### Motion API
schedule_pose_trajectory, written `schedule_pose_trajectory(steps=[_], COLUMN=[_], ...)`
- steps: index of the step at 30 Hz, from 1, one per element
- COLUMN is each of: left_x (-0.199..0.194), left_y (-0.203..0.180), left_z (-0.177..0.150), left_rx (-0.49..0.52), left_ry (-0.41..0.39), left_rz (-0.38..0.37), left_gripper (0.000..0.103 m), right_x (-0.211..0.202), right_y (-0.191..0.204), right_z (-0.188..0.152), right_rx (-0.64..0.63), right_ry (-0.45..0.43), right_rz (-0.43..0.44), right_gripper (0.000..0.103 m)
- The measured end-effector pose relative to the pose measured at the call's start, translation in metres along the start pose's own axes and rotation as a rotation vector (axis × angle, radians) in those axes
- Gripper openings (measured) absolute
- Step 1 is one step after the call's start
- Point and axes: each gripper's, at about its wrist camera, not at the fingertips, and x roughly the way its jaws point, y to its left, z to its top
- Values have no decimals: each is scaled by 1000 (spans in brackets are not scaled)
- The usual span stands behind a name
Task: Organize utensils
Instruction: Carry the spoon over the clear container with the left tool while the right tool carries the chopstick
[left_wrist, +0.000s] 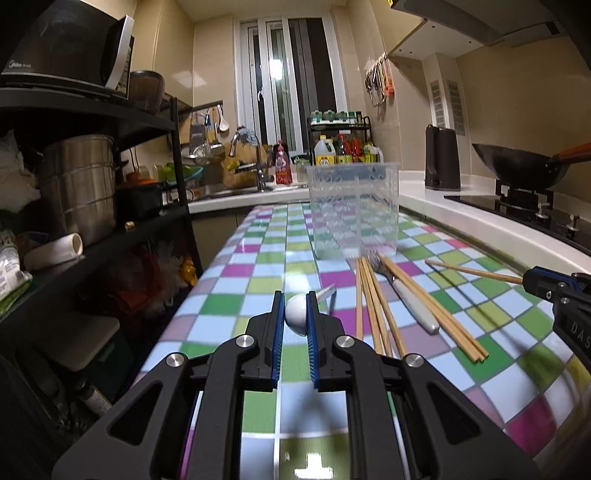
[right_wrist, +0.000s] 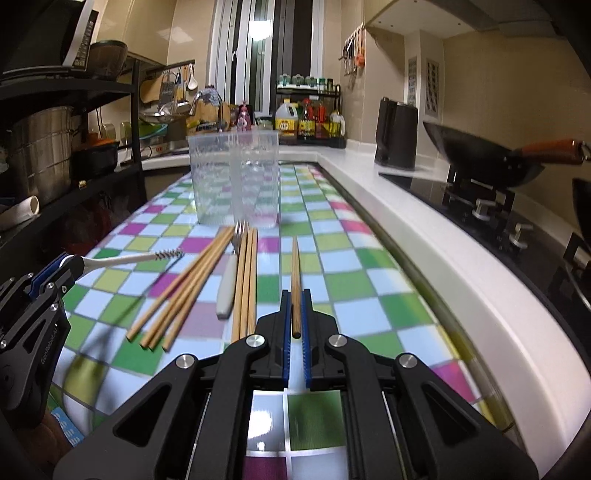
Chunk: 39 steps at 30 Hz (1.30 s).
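My left gripper (left_wrist: 295, 299) is shut on the white handle end (left_wrist: 297, 314) of a small bottle brush. The right wrist view shows the brush (right_wrist: 129, 259) with its bristle tip held above the checked table. My right gripper (right_wrist: 295, 299) is shut on a single wooden chopstick (right_wrist: 296, 269), also seen in the left wrist view (left_wrist: 472, 271). Several chopsticks (right_wrist: 188, 288) and a white-handled fork (right_wrist: 231, 277) lie on the table in front of a clear plastic utensil holder (right_wrist: 234, 177). The holder (left_wrist: 354, 206) looks empty.
The checked tablecloth (right_wrist: 332, 266) borders a white counter (right_wrist: 443, 251) on the right with a stove, a wok (right_wrist: 487, 158) and a dark kettle (right_wrist: 395, 134). A black shelf rack (left_wrist: 92, 184) with pots stands at the left.
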Motion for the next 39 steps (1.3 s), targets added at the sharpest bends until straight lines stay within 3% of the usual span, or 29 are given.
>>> schedule_pose_trajectory(steps=[5,16,20,28,33,39], left_x=[-5,5,15,39,54,77], left_y=[-1,20,24,26,26,39], left_z=[20,67,83,120,152,216], left_rx=[11,-9,1,12,49,53], left_ry=[-38,-34,-16,82,134,161], left_rz=[-11,-39,-59,-130,-175,-235], left_gripper=[12,12,12,12,12,12], right_x=[-8,-18,-17,-8,-1,4], right_y=[-4,-11,-9,-4,-7,-15], right_z=[23,84,105,147,192,270], right_rx=[-12,-39,-66,-92,-68,-27], right_ry=[-35,-101,-103,-27,21,24], right_rz=[2,28,44,97,162,242], right_gripper=[5,5,5,5,5,5])
